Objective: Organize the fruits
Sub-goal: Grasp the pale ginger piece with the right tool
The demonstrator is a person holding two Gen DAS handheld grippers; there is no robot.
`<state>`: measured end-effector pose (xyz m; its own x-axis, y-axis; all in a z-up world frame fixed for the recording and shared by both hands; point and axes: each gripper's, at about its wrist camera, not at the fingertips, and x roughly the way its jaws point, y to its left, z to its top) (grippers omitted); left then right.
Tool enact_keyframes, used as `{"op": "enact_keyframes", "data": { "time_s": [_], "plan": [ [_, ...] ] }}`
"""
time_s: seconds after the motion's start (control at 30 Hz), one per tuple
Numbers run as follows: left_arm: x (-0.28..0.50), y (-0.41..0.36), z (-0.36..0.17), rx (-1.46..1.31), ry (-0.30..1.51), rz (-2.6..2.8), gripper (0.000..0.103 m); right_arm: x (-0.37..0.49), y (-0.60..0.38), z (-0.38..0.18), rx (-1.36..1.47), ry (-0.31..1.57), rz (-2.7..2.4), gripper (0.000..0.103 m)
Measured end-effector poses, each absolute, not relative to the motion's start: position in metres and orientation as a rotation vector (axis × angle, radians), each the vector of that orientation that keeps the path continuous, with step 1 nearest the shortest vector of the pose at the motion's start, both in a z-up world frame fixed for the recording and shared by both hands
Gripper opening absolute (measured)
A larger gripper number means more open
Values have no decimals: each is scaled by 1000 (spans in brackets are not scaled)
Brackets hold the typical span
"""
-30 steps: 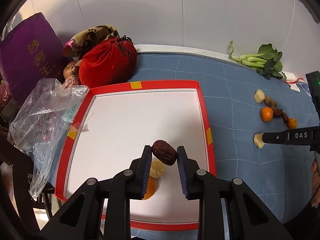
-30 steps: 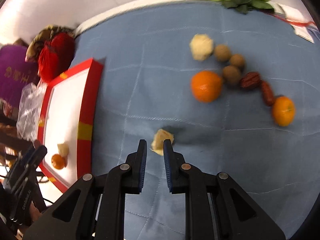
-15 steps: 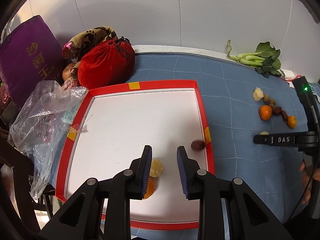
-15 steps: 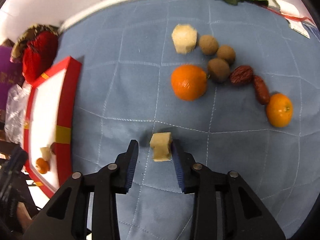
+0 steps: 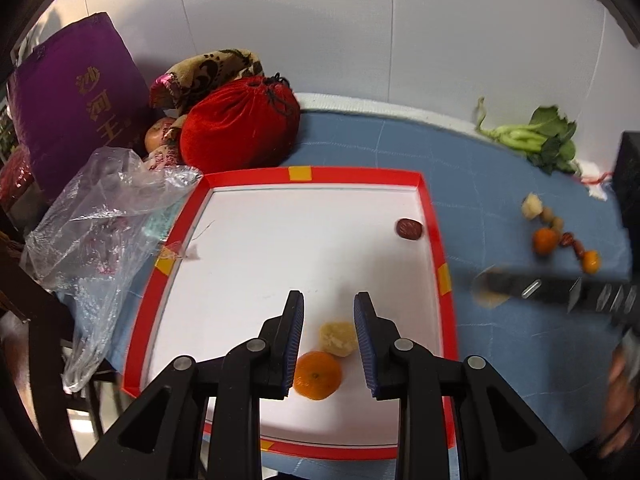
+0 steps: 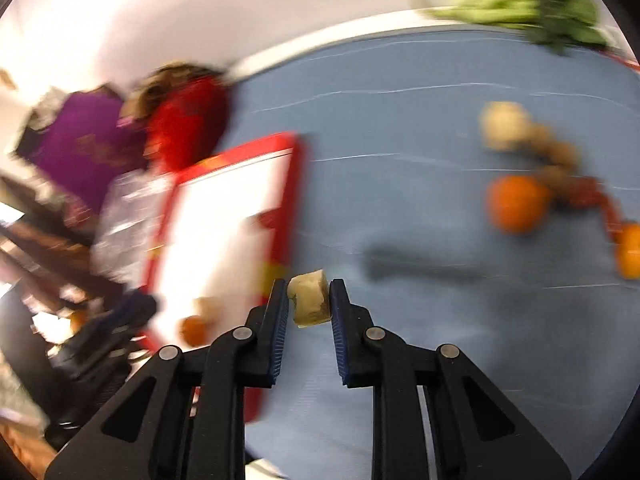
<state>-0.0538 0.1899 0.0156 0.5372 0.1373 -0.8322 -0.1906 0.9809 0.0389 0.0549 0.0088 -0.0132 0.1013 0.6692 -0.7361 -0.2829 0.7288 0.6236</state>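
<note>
My left gripper (image 5: 329,300) hangs open and empty over the near part of the red-rimmed white tray (image 5: 312,173). Below it in the tray lie a pale fruit chunk (image 5: 338,338) and a small orange (image 5: 317,375). A dark red date (image 5: 409,229) rests against the tray's right rim. My right gripper (image 6: 308,286) is shut on another pale fruit chunk (image 6: 310,300), held above the blue cloth just right of the tray (image 6: 294,200). The right wrist view is blurred by motion. On the cloth to the right sit an orange (image 6: 516,204), a pale chunk (image 6: 504,124), brown round fruits and dates.
A red velvet bag (image 5: 240,124), a purple bag (image 5: 76,96) and a crumpled plastic bag (image 5: 100,216) crowd the tray's far left side. Leafy greens (image 5: 536,140) lie by the wall at the back right. The blue cloth (image 5: 400,148) runs behind the tray.
The date left my left gripper and rolled to the tray's right rim. My right gripper opened around the pale chunk, shut on it, lifted it and swung toward the tray.
</note>
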Motion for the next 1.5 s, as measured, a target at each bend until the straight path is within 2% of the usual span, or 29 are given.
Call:
{"op": "enact_keyframes", "data": {
  "time_s": [0.1, 0.17, 0.2, 0.23, 0.27, 0.3, 0.33, 0.6, 0.8, 0.93, 1.03, 1.13, 1.3, 1.5],
  "plan": [
    [-57, 198, 30, -125, 920, 193, 39, 36, 46, -13, 330, 1278, 821, 19],
    [-61, 208, 41, -186, 854, 217, 54, 29, 57, -15, 299, 1269, 844, 20],
    [-63, 211, 45, -205, 822, 224, 73, 25, 64, -18, 272, 1271, 852, 20],
    [-66, 213, 49, -218, 776, 217, 86, 23, 64, -22, 252, 1277, 848, 20],
    [-68, 212, 53, -222, 737, 212, 91, 19, 63, -23, 237, 1283, 839, 20],
    [-68, 211, 55, -220, 728, 210, 101, 20, 59, -22, 240, 1283, 834, 20],
    [-67, 206, 55, -211, 729, 196, 102, 20, 49, -17, 255, 1270, 834, 20],
    [-29, 143, 20, -208, 997, -69, 102, 48, -67, 32, 349, 1103, 623, 27],
    [-10, 105, 33, -160, 951, -88, 102, 64, -182, 34, 376, 1107, 326, 33],
    [-5, 141, 39, -213, 908, 53, 100, 62, -220, 17, 469, 1133, 298, 35],
    [-12, 182, 36, -322, 905, 167, 99, 63, -186, 16, 429, 1176, 430, 35],
    [-20, 205, 30, -335, 913, 247, 96, 52, -112, 19, 302, 1187, 595, 35],
    [-30, 233, 25, -378, 932, 280, 95, 45, -3, -8, 160, 1226, 679, 35],
    [-39, 257, 23, -414, 948, 324, 95, 47, 37, -38, -49, 1171, 650, 35]
  ]
}}
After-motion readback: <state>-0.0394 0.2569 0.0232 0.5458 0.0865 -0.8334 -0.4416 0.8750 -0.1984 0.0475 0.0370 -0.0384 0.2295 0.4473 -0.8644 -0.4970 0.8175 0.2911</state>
